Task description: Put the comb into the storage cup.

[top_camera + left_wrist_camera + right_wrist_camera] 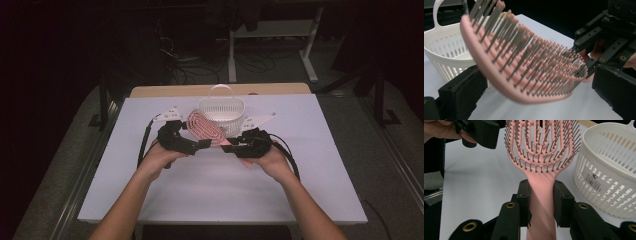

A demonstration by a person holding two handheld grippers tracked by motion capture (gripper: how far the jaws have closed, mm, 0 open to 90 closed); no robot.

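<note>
A pink vented hairbrush [205, 127] with grey bristles is held above the table, just in front of a white slatted basket [222, 114]. My right gripper [541, 187] is shut on the brush's handle [541, 202], and the head [541, 147] points away from it. My left gripper [537, 75] is open. Its black pads [464, 87] stand wide apart on either side of the brush head [524, 62] without pressing on it. In the high view the left gripper [201, 145] and the right gripper [231, 146] face each other at the table's middle.
The basket [609, 170] has an upright handle and stands at the back of the white table sheet [200, 190]. A wooden table edge [165, 91] runs behind it. Beyond are a dark floor with cables and white desk legs [310, 55].
</note>
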